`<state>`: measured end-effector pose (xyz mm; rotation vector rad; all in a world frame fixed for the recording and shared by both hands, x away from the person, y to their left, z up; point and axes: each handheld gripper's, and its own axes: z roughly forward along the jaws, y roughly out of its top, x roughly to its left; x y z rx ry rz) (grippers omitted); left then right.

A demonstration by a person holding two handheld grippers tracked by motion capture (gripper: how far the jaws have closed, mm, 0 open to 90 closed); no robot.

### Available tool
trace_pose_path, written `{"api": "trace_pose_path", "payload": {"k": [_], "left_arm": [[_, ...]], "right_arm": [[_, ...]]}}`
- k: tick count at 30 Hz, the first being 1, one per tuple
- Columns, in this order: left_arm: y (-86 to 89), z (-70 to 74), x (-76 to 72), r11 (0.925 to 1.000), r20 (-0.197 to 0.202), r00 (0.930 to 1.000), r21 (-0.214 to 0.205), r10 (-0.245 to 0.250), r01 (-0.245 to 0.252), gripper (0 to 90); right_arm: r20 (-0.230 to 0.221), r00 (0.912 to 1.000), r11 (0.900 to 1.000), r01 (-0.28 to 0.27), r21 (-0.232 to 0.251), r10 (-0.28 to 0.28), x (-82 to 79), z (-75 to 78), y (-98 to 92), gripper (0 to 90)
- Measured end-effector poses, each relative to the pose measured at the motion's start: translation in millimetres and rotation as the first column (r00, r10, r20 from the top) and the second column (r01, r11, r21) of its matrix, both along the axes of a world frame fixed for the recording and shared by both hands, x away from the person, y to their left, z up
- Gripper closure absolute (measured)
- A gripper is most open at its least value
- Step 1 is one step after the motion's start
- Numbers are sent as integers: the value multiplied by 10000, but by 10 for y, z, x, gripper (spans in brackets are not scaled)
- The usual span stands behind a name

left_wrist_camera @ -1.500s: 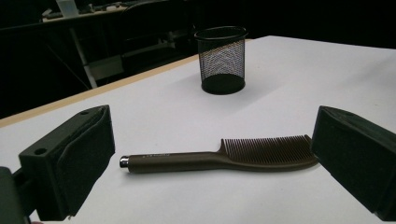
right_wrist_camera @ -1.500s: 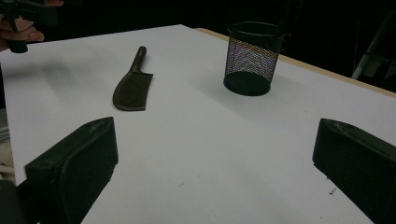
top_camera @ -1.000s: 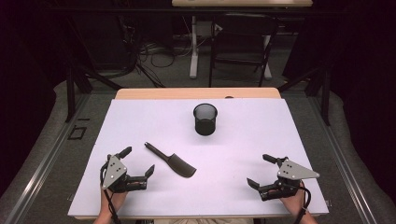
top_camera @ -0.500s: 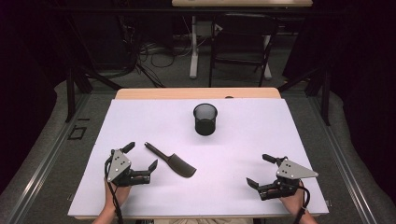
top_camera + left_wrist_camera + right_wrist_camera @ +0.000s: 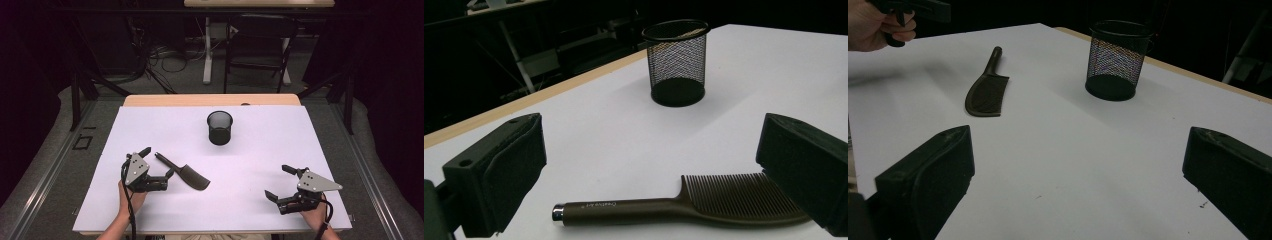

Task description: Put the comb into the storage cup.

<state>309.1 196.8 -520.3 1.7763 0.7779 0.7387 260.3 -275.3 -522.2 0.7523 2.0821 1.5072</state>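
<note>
The left gripper (image 5: 157,162), jaws apart, straddles the dark comb (image 5: 704,205) lying flat on the counter (image 5: 260,155); the right gripper (image 5: 282,182), at four o'clock, is also spread.

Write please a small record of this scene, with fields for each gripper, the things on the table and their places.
left gripper: open, fingers on either side of the comb, not touching it
right gripper: open, holds nothing, near the table's right front corner
comb: dark brown, lies flat, handle points away from the person
mesh pen cup: black, upright, at the table's middle rear
table: white cover, wooden far edge
</note>
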Motion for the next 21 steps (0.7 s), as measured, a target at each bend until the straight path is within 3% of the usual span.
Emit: {"api": "trace_pose_path", "payload": {"k": [9,21], "left_arm": [[-34,6,156,9995,-223,9995,236,201,-196,4],[-45,-41,390,9978,-954,9941,463,520,-478,2]], "right_arm": [[45,10000,10000,-18,-89,19,-12,4,13,0],[-3,10000,9999,-59,-159,59,-7,-7,29,0]]}}
